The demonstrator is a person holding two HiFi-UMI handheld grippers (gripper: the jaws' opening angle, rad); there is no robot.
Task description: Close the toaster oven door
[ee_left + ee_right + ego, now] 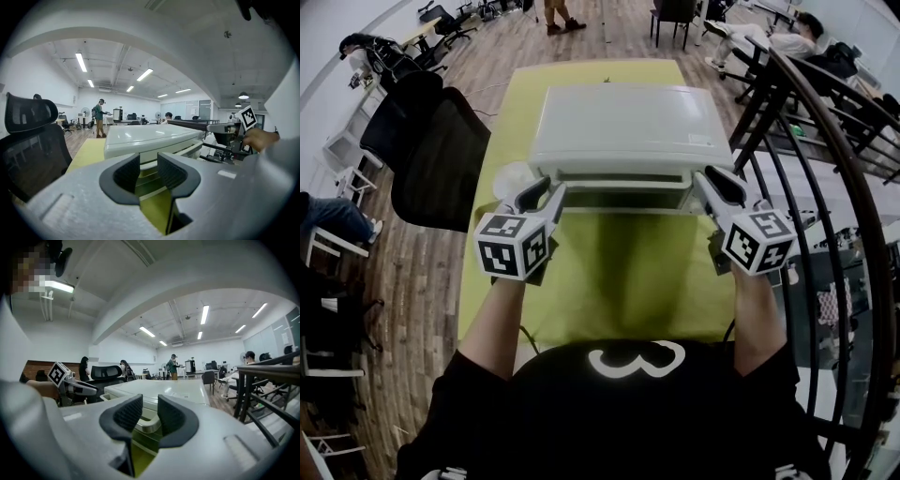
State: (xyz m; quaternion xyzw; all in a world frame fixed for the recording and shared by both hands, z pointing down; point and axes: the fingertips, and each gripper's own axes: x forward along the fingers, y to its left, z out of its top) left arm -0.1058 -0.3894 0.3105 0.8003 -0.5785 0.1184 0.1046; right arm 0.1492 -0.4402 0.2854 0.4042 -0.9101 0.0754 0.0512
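Observation:
A white toaster oven (623, 127) stands on the yellow-green table (619, 281), its front towards me. Along that front runs the pale door handle (623, 180); the door looks raised nearly against the oven body. My left gripper (546, 193) sits at the door's left front corner and my right gripper (710, 180) at its right one. In the left gripper view the left gripper (148, 169) is open, and the oven (150, 138) shows beyond the gap. The right gripper (150, 412) is open too, with the handle's curved end (149, 426) just past its pads.
A black mesh office chair (431, 155) stands close to the table's left side. A black metal railing (825, 197) runs along the right. People stand and sit at desks far behind the oven.

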